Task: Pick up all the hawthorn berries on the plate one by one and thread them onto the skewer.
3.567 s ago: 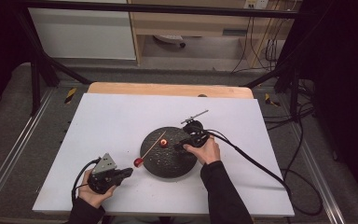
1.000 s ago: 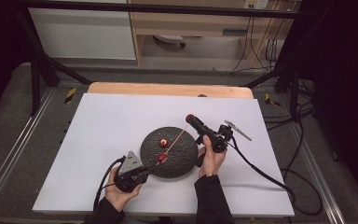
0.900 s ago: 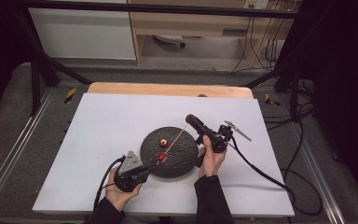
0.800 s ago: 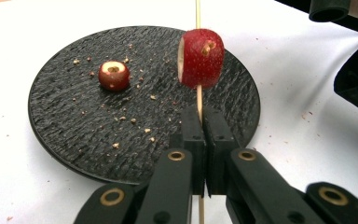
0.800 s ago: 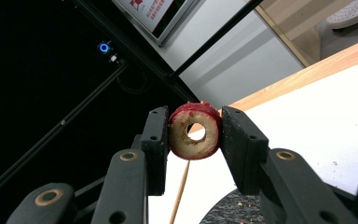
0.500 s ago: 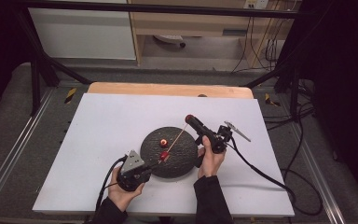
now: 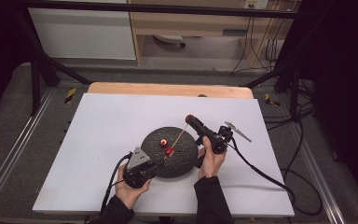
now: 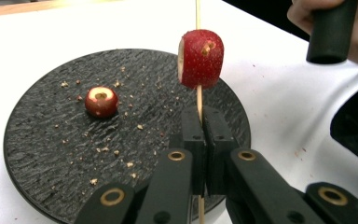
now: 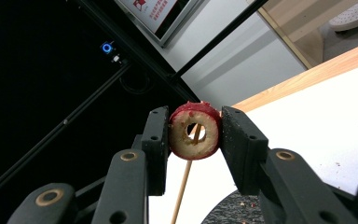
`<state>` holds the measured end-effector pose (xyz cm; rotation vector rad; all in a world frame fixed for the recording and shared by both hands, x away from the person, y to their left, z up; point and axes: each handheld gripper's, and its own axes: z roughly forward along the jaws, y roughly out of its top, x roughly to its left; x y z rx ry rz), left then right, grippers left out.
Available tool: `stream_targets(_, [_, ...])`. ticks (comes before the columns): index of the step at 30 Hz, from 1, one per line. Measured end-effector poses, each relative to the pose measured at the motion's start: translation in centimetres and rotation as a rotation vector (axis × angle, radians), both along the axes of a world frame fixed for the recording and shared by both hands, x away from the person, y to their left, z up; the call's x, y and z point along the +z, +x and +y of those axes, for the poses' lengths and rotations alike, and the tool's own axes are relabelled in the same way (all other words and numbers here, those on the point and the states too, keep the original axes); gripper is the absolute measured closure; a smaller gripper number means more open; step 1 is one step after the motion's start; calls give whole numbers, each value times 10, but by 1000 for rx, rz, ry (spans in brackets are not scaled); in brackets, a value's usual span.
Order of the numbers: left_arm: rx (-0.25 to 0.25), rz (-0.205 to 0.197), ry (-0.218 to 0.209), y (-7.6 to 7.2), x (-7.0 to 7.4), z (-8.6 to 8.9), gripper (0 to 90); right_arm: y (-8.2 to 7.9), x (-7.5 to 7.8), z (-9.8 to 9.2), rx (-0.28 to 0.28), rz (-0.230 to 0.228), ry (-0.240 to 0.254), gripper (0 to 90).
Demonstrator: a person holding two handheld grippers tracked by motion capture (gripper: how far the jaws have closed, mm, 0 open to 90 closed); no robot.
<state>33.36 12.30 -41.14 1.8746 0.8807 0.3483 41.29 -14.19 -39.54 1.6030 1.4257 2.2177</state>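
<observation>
A thin wooden skewer [image 8: 198, 100] is clamped in my left gripper [image 8: 199, 133], whose jaws are shut on it. One red cored fruit [image 8: 201, 58] is threaded on it, just above the pads. In the high view this left gripper [image 7: 157, 162] sits at the near left rim of the black round plate [image 7: 182, 163], and the skewer [image 7: 179, 137] slants up to the right. My right gripper [image 9: 195, 133] is shut on a second red cored fruit [image 9: 195, 140], and the skewer's tip shows through its hole. From above, the right gripper [image 7: 189, 119] points left over the plate's far right edge. A third fruit [image 8: 101, 101] lies on the plate.
The plate [image 8: 42, 140] is strewn with crumbs and rests on a white table top [image 7: 102, 126] with a wooden far edge [image 7: 168, 89]. Cables [image 7: 261, 172] trail from the right gripper across the table to the right. Black frame bars stand around the table.
Since the oldest frame the right gripper lifted a fruit off the plate and swung right. The left gripper brought the skewer in from the left. Over the last second it crept slightly towards the held fruit.
</observation>
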Motion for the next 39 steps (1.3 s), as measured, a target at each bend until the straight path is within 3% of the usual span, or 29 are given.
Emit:
stream_targets(11, [-6, 1, -7, 3, -1, -5, 883, -2, 0, -5, -2, -8, -8, 640])
stream_targets(21, [-22, -16, 20, 3, -1, -12, 885, -1, -1, -9, 14, 5, -22, 642])
stream_targets(31, [-9, -24, 5, 4, -1, -15, 885, -2, 0, -9, 25, 4, -32, 645])
stream_targets(39, [-11, -21, 10, 11, 2, -17, 886, -4, -3, -6, 60, 16, -56, 647])
